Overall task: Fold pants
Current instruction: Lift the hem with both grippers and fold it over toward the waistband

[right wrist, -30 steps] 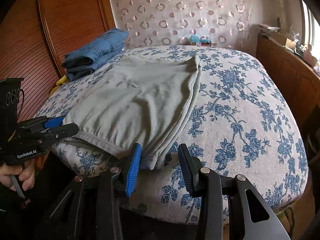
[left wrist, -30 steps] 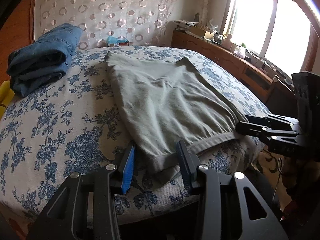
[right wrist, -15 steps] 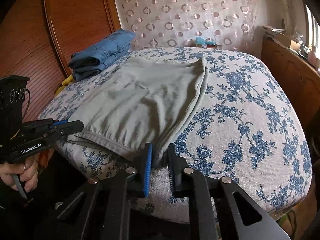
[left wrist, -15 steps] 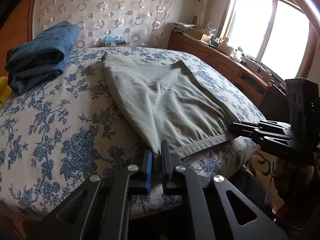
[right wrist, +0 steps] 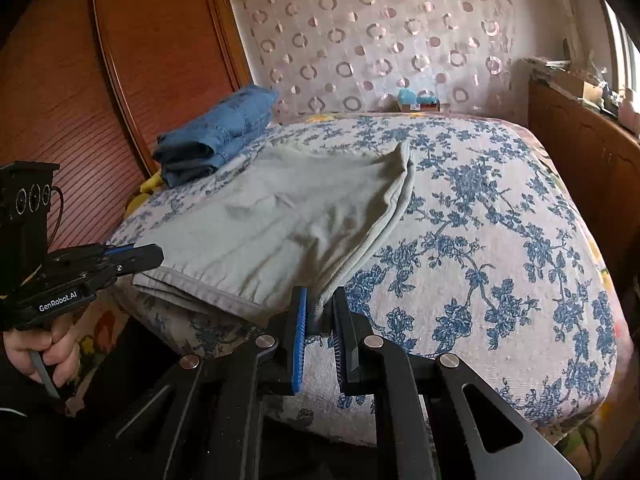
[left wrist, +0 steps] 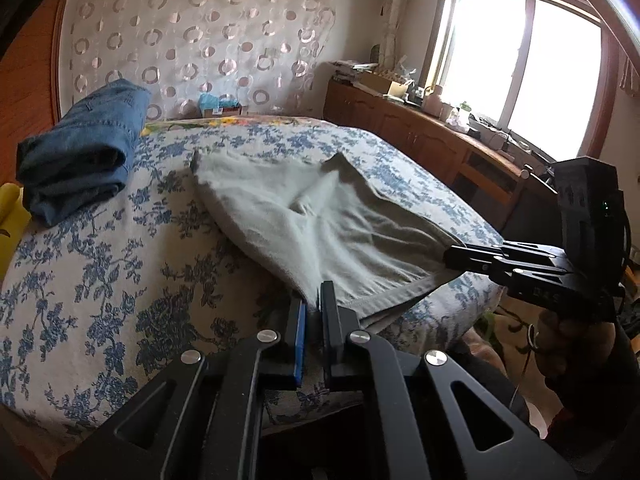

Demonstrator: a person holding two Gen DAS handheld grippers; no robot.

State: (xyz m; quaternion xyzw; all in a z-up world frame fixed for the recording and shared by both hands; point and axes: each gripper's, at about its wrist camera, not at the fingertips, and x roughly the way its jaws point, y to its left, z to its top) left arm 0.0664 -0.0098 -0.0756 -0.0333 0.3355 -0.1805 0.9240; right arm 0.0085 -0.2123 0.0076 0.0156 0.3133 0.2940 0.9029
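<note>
Both your grippers are clamped on the near waistband corners of the grey pants (left wrist: 320, 224): left gripper (left wrist: 314, 312) on the left corner, right gripper (right wrist: 320, 312) on the right. The pants lie on the floral bed (right wrist: 500, 240), long axis running straight away from you, so the fold goes forward toward the far hems.

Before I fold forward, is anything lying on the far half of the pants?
Nothing visible lies on the grey pants. The folded jeans sit beside them, off the far left corner. Both grippers grip the near edge.
</note>
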